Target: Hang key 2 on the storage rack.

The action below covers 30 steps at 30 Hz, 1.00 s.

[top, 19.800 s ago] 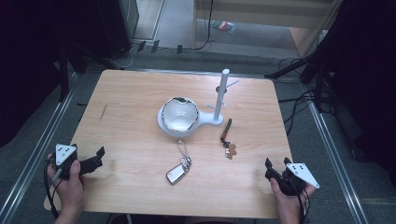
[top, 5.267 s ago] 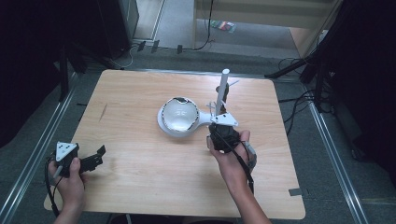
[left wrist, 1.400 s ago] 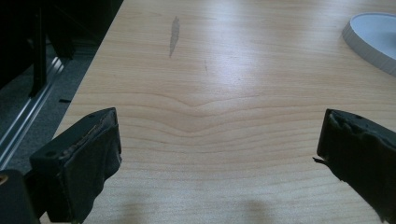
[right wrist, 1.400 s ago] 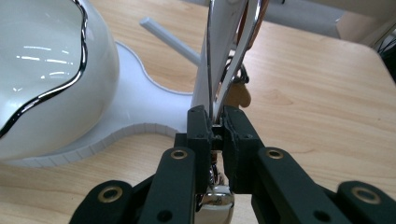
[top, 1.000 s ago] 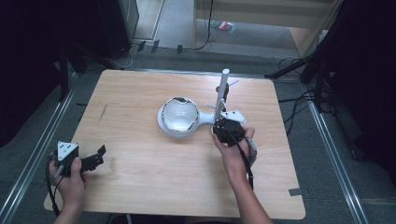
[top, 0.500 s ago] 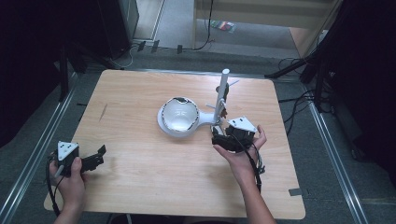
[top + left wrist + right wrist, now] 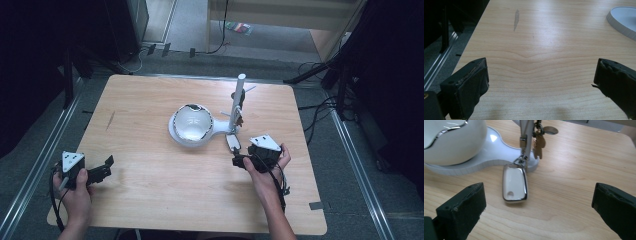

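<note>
A wooden tabletop (image 7: 150,200) carries a white stand (image 7: 192,125) with an upright post (image 7: 239,100). A white key fob (image 7: 514,183) hangs from the post by its ring, its lower end resting on the tabletop. The right claw (image 7: 239,161), beside the post half a second ago, has drawn back; its jaws have just been opening, wide and empty. The left claw (image 7: 102,170) stays wide, unmoved.
</note>
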Motion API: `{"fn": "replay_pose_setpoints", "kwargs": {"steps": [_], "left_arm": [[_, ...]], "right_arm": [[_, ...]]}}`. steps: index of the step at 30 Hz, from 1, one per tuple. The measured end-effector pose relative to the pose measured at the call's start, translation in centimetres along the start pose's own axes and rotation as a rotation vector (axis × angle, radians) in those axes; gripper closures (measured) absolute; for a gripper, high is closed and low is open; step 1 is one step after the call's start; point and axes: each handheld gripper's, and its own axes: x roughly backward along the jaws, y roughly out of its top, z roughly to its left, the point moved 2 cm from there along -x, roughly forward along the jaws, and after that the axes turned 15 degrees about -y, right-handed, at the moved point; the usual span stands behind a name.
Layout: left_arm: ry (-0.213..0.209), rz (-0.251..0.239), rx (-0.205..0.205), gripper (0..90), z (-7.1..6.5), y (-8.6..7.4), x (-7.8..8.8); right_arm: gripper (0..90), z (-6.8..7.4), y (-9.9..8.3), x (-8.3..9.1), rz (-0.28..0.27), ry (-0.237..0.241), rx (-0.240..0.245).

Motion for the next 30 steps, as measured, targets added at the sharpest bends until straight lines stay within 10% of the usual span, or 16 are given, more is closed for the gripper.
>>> {"fn": "replay_pose_setpoints", "kwargs": {"steps": [30], "left_arm": [[0.004,0.003,-0.002,0.0,-0.1,0.0,0.0]], "right_arm": [[0.0,-4.7,-3.6,0.7,0.026,-0.032,-0.069]]}}
